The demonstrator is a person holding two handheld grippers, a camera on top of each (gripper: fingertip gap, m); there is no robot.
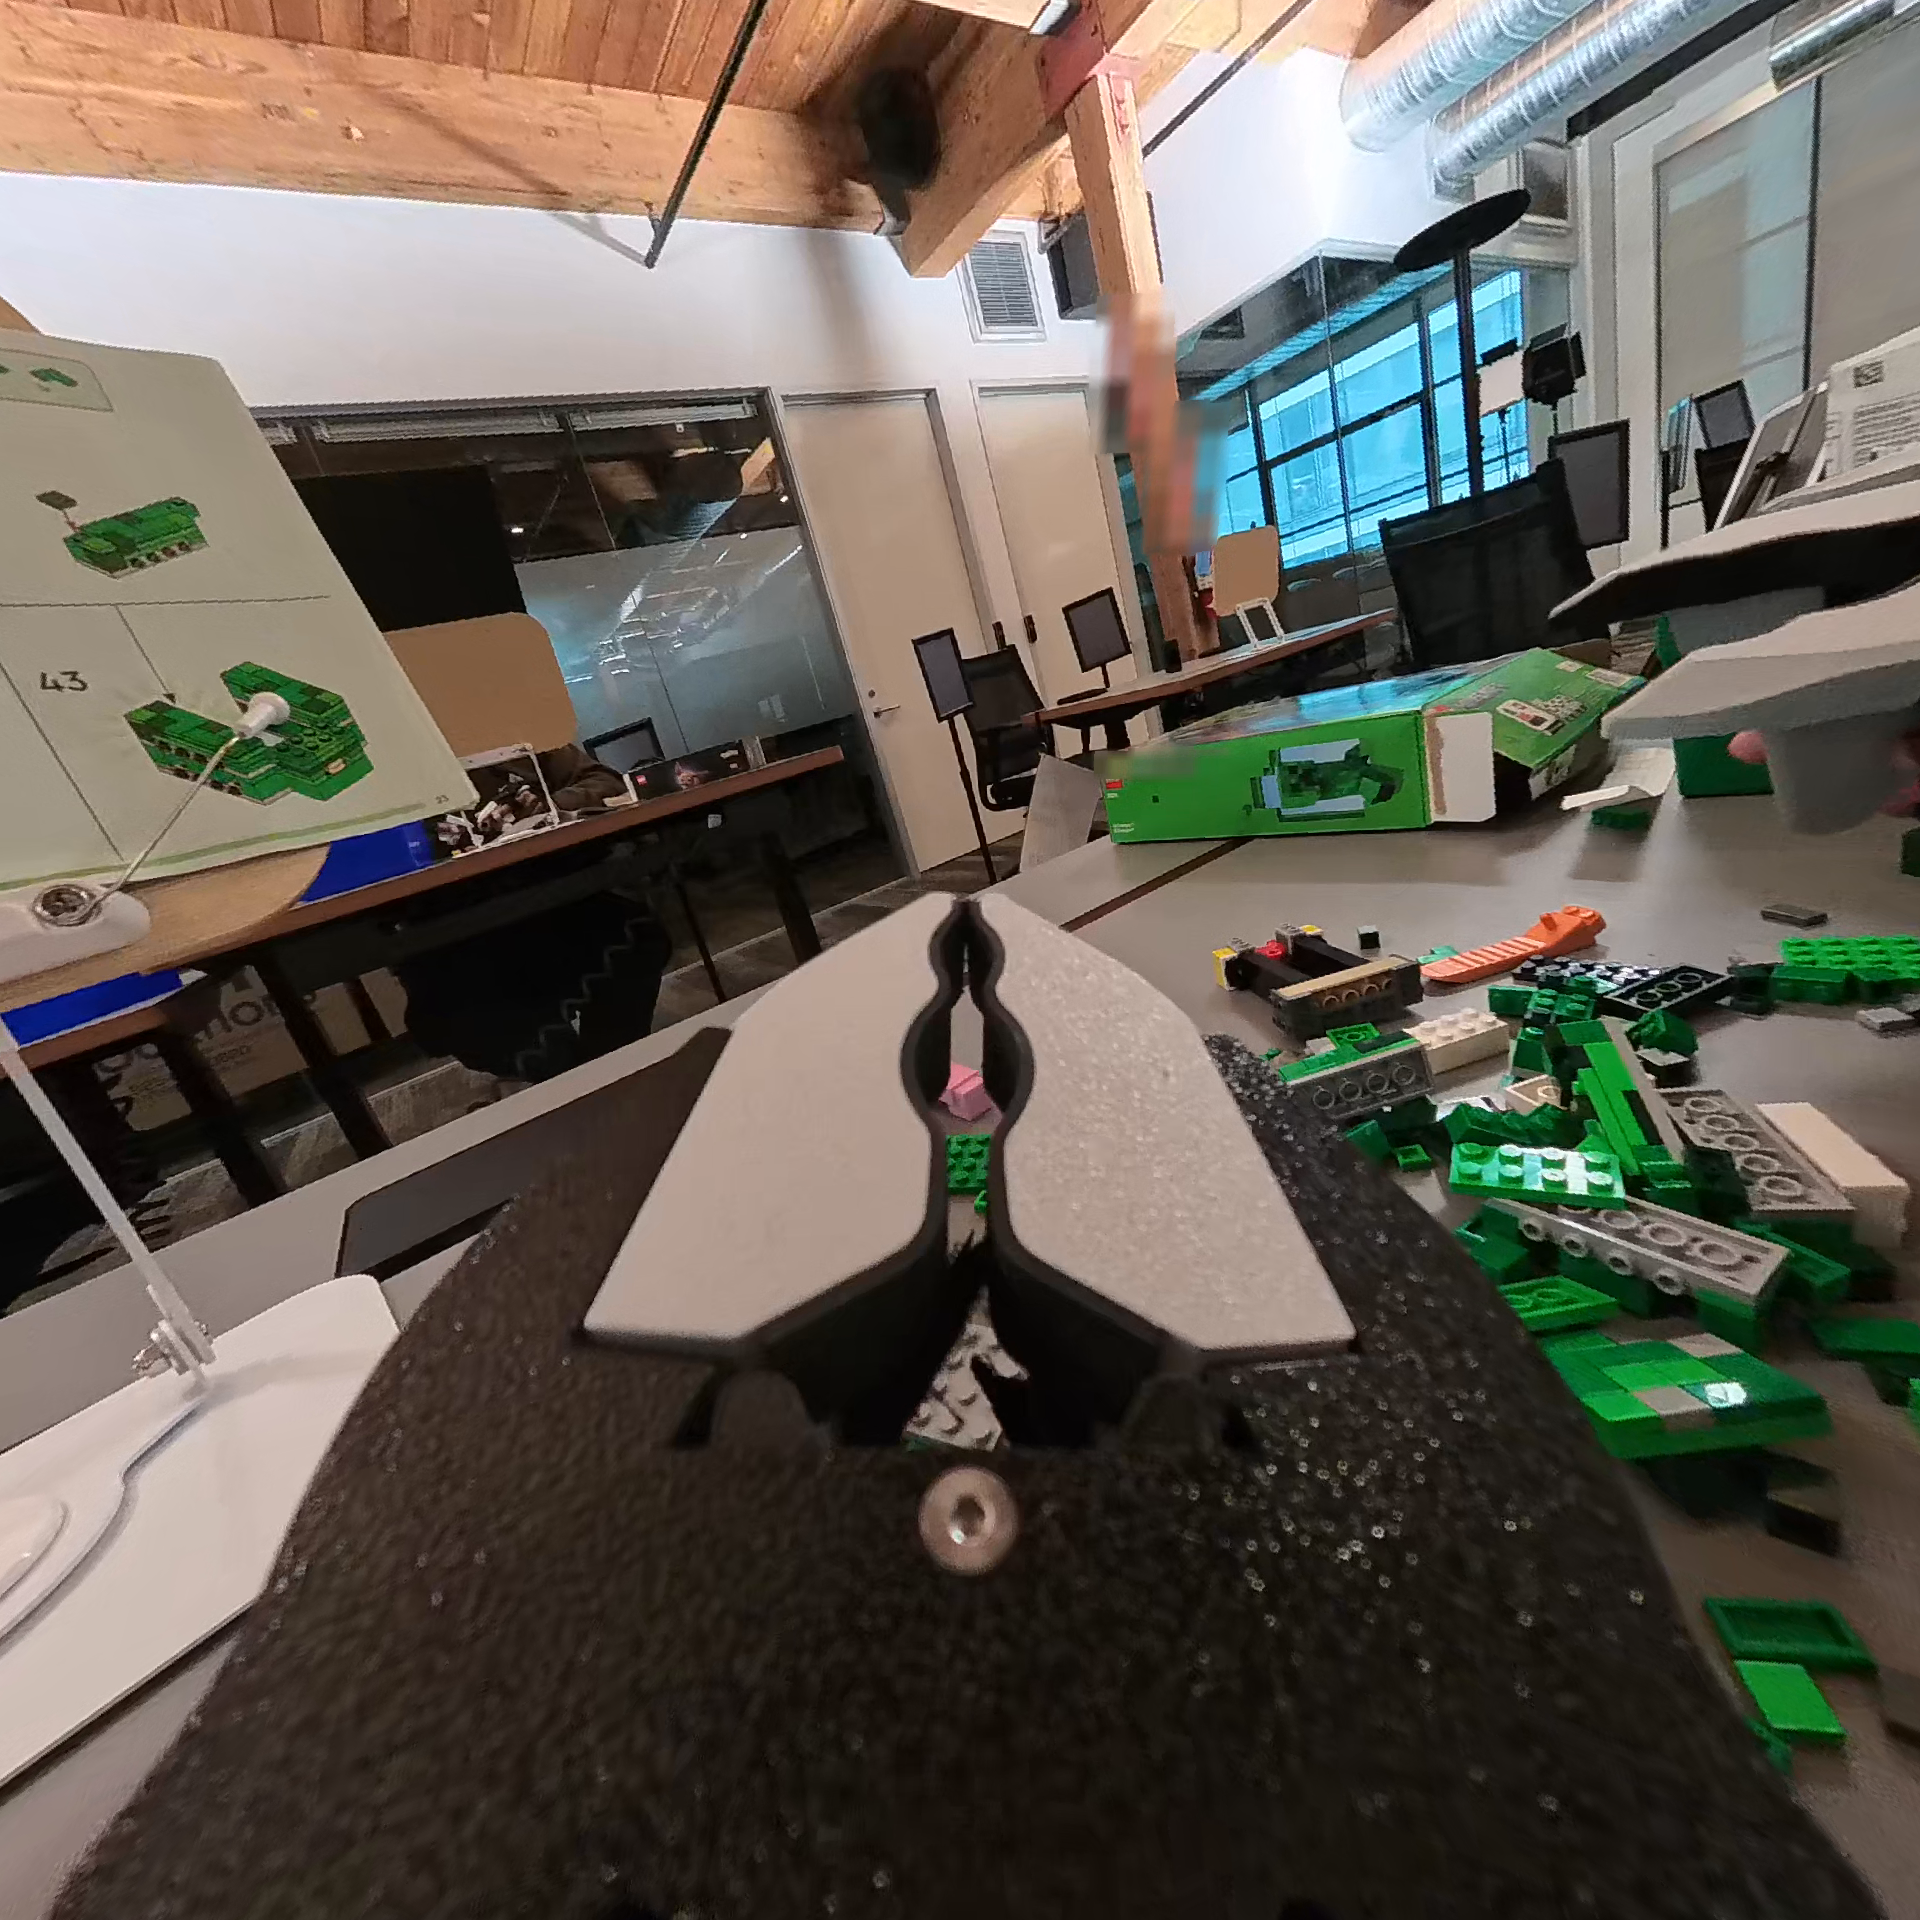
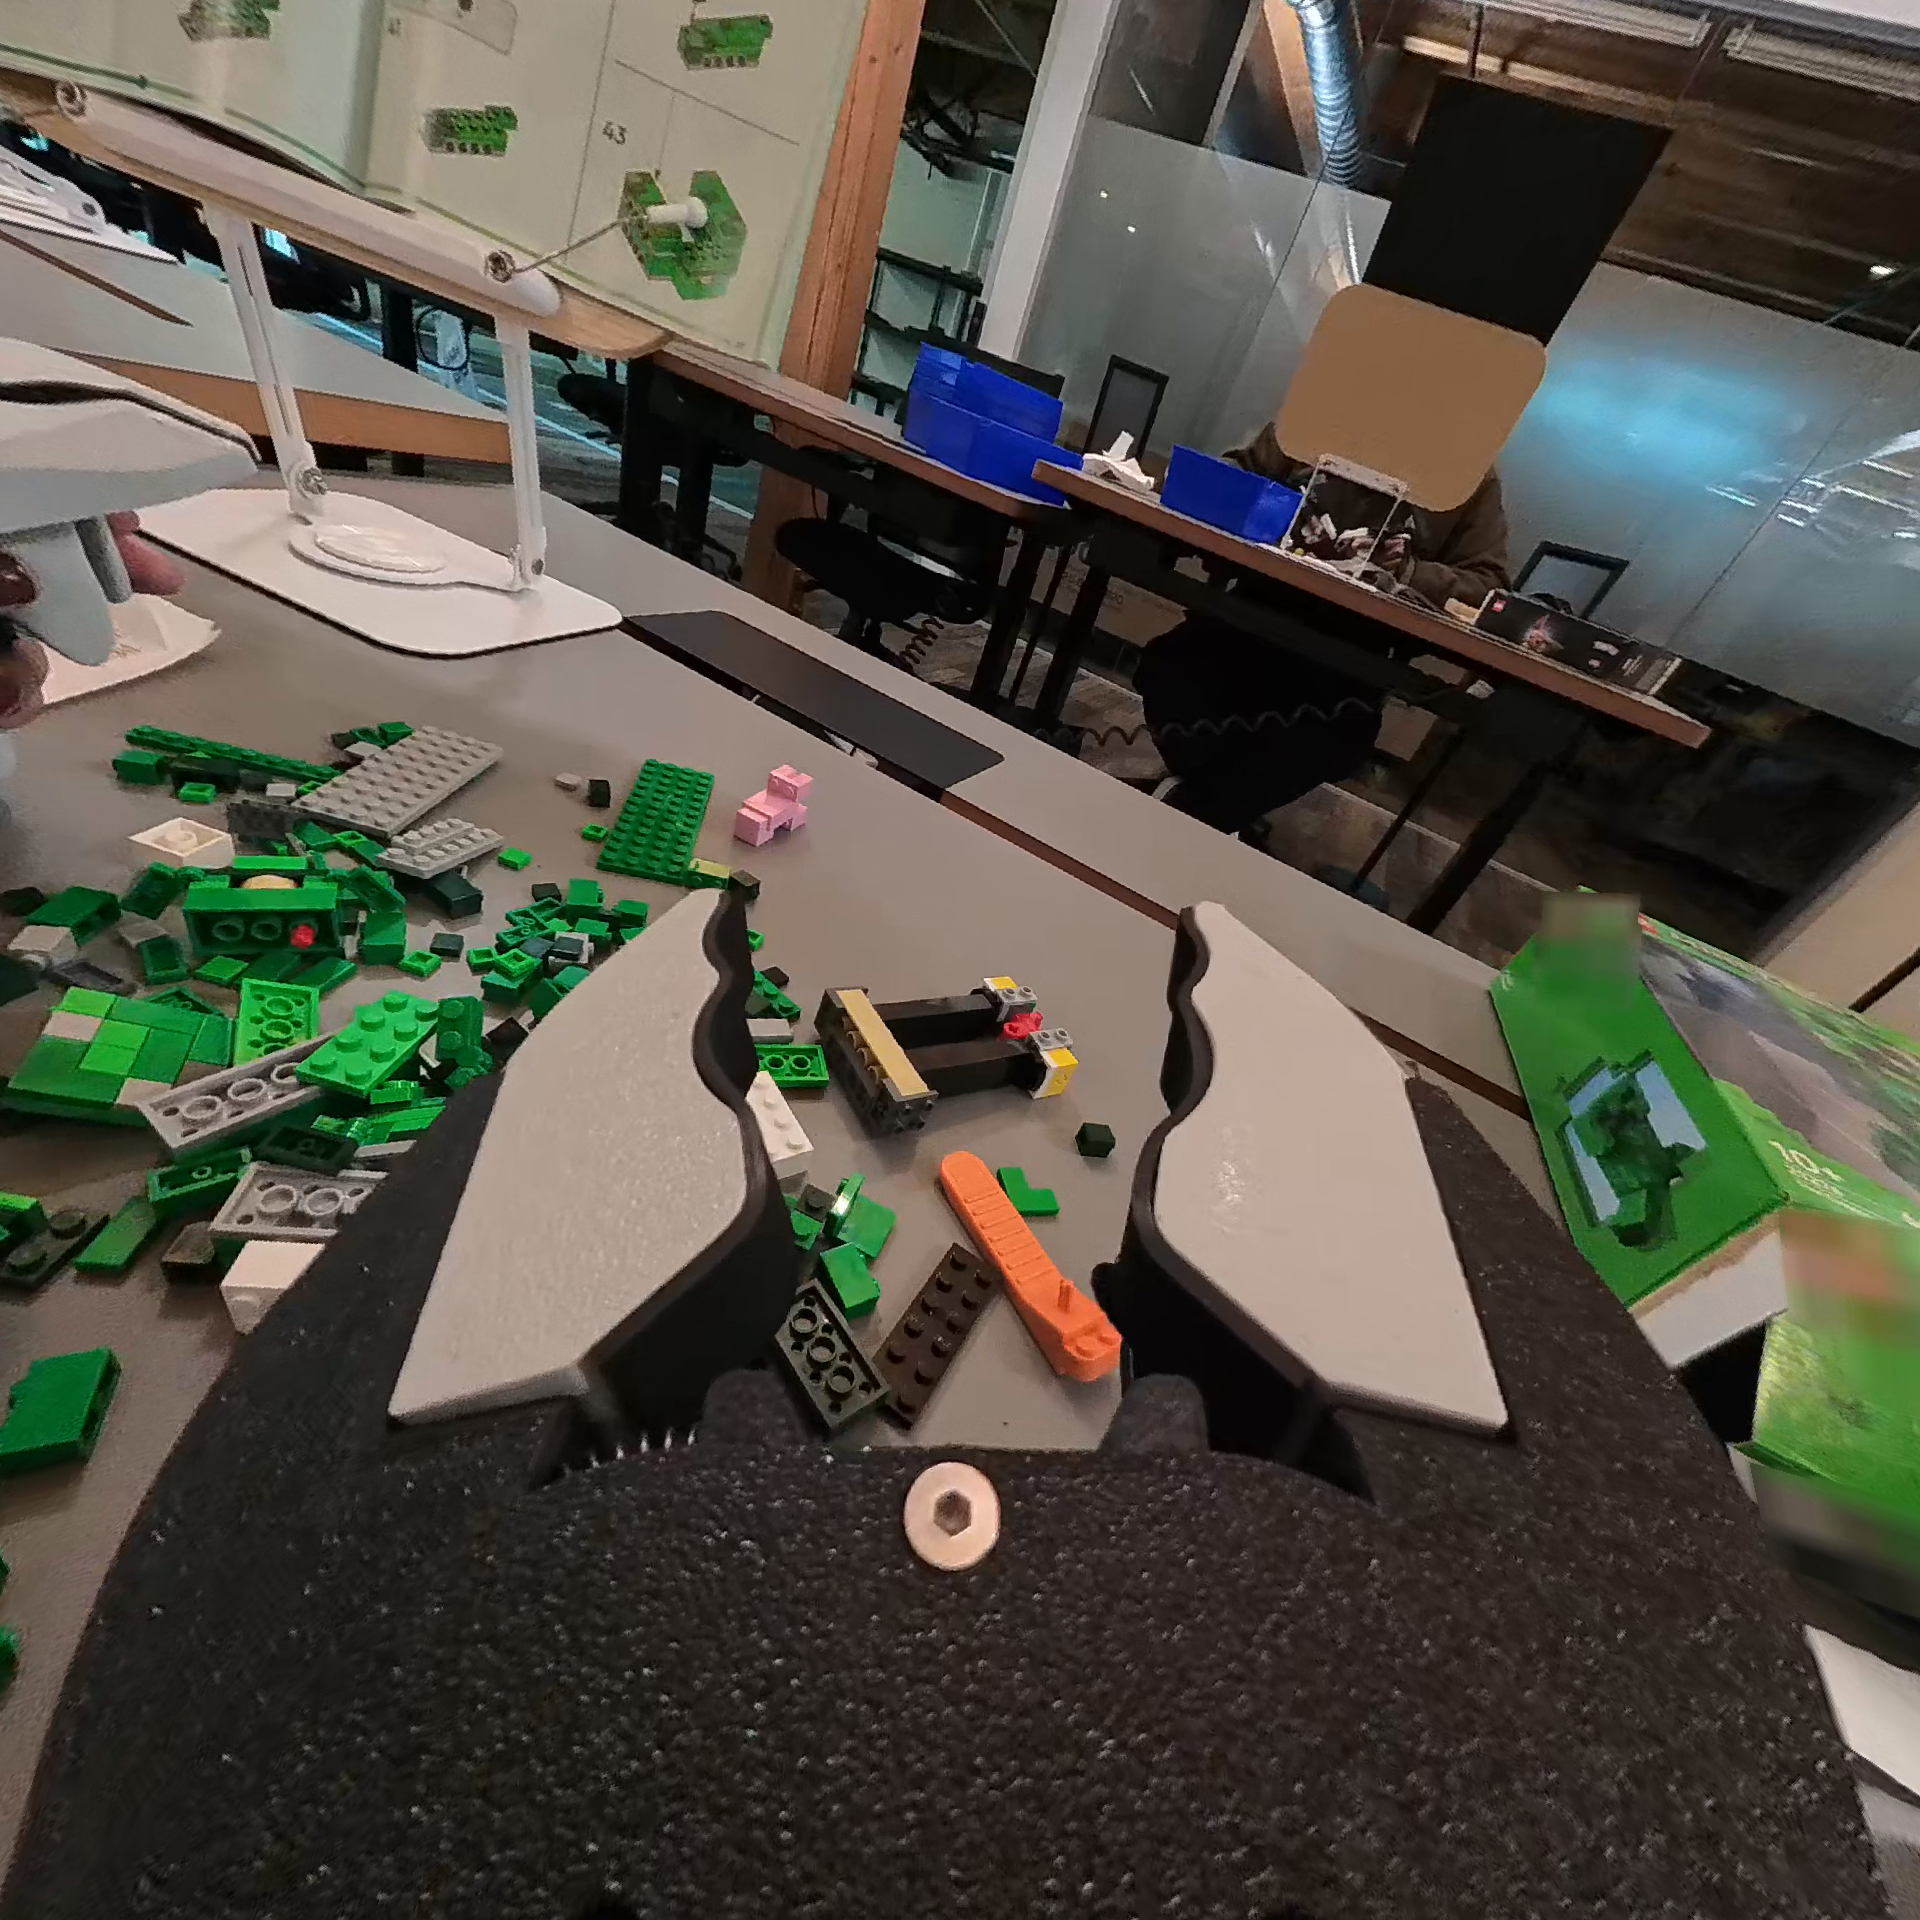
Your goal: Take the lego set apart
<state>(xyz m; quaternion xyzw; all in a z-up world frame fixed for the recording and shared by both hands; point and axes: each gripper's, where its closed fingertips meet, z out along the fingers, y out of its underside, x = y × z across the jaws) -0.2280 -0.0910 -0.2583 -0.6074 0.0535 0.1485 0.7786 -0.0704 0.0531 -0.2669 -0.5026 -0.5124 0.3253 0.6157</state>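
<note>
**Loose bricks on a grey desk, one tong closed, one spread**

Grey office desk (image 2: 935, 914) carries the dismantled lego set: a scatter of green, grey and white loose bricks (image 2: 312, 1039) covers its left half in the right wrist view, running off the frame edge and partly hidden under the gripper body.

Left gripper (image 1: 968, 920) is held above the desk with its grey fingertips pressed together, and nothing can be seen between them; through the gap lower down peeks a small pink brick figure (image 1: 966, 1091), mostly covered.

Right gripper (image 2: 951, 914) has its jaws spread wide and empty. Between them on the desk lie a black-and-tan brick assembly (image 2: 935, 1049), an orange plastic brick separator (image 2: 1023, 1262) and a dark studded plate (image 2: 935, 1314).

A green cardboard box (image 2: 1621, 1122) lies to the right, cut off and partly blurred. An instruction booklet on a white stand (image 2: 416, 582) sits behind, its pages only partly in frame.
</note>
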